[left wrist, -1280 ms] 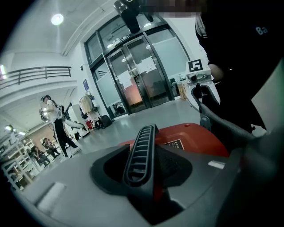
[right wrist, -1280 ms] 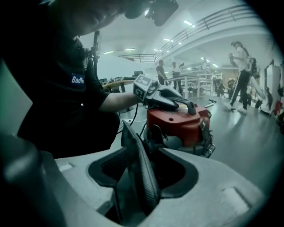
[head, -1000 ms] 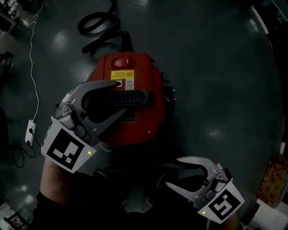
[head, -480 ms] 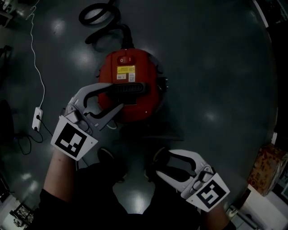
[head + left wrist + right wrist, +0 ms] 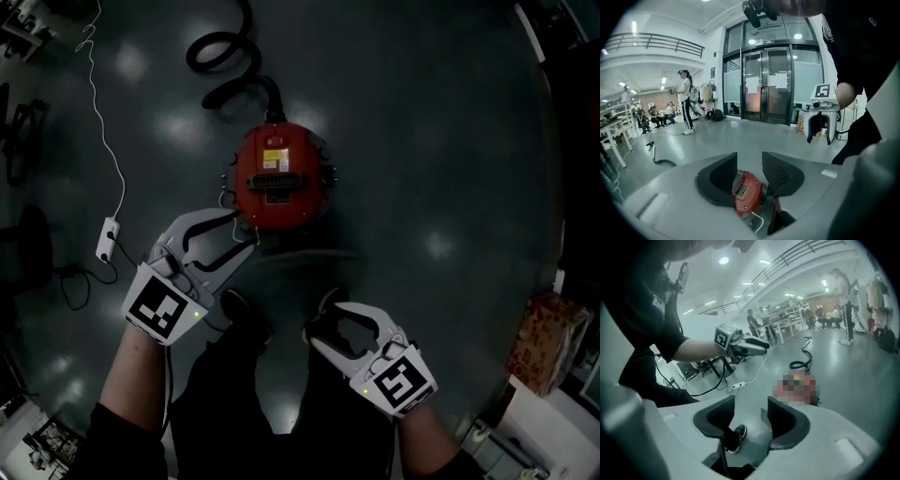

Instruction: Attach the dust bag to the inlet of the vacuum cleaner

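Lab hall (workbenches (image 5: 782, 320), mezzanine railing (image 5: 656, 45), glass doors (image 5: 767, 86)).

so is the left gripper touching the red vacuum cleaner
Apart. The left gripper view shows the vacuum cleaner far below on the floor, well beyond the left gripper, whose open jaws have just closed slightly with nothing between them.

Red vacuum cleaner (image 5: 278, 178) stands on the floor (image 5: 422, 141), black hose (image 5: 273, 101) curling away.

A power strip (image 5: 108, 239) lies on the floor (image 5: 450, 141), a white cord (image 5: 114, 161) running from it. A brown package (image 5: 536, 342) sits far right of it.
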